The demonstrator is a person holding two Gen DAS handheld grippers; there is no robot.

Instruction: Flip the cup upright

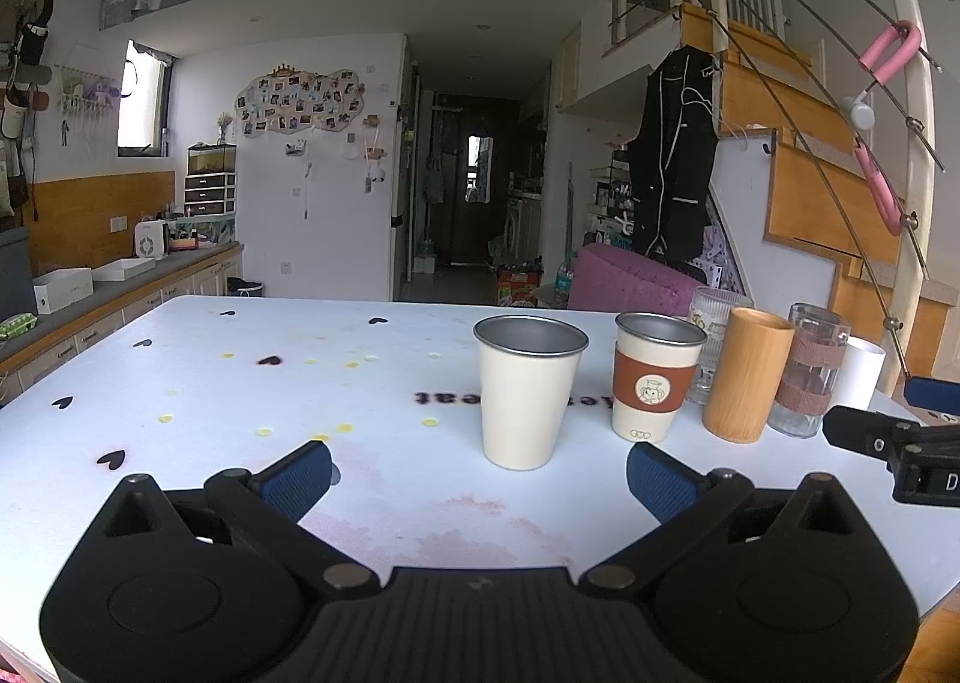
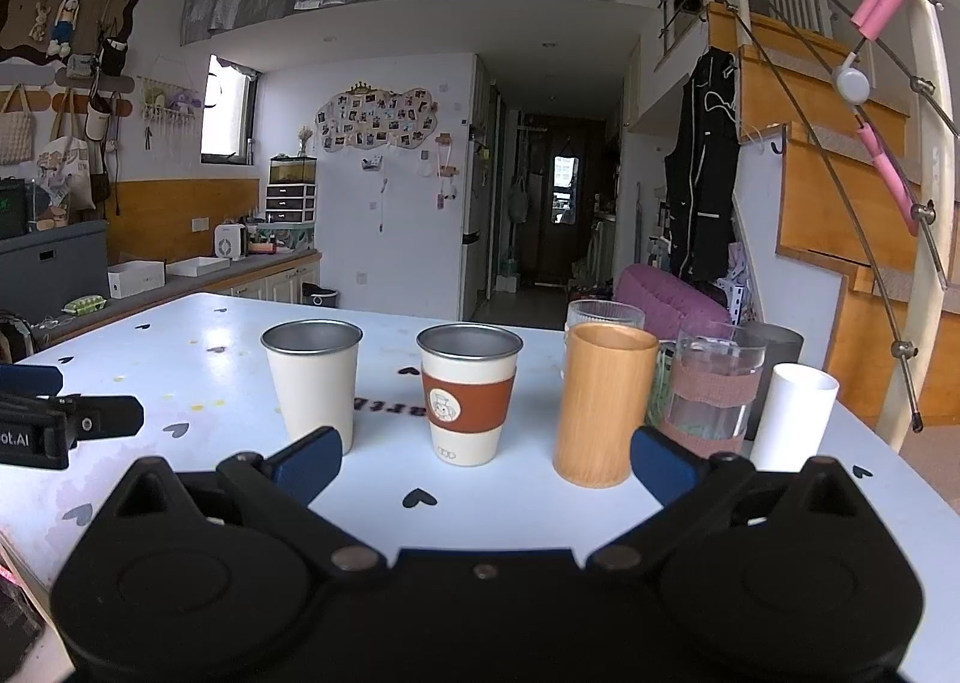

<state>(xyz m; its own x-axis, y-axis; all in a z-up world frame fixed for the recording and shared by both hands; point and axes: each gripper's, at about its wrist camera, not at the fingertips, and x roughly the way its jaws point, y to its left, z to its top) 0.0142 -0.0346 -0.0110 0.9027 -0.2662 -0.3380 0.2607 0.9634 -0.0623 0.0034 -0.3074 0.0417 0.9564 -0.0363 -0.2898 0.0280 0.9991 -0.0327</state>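
A plain cream metal cup (image 1: pixel 528 392) stands upright on the white table (image 1: pixel 210 419), just beyond my open, empty left gripper (image 1: pixel 480 479). It also shows in the right wrist view (image 2: pixel 315 383). To its right stands a cream cup with a brown sleeve (image 1: pixel 654 377), also seen in the right wrist view (image 2: pixel 468 395), upright in front of my open, empty right gripper (image 2: pixel 486 464). A bamboo cup (image 2: pixel 603 404) stands upright right of it. All cups in view are upright.
Behind the bamboo cup (image 1: pixel 747 374) stand a ribbed glass (image 2: pixel 603 314), a glass mug with a fabric band (image 2: pixel 714 386), a grey cup (image 2: pixel 777 347) and a white cylinder cup (image 2: pixel 792 419). The right gripper's side (image 1: pixel 888 443) shows at the table's right edge.
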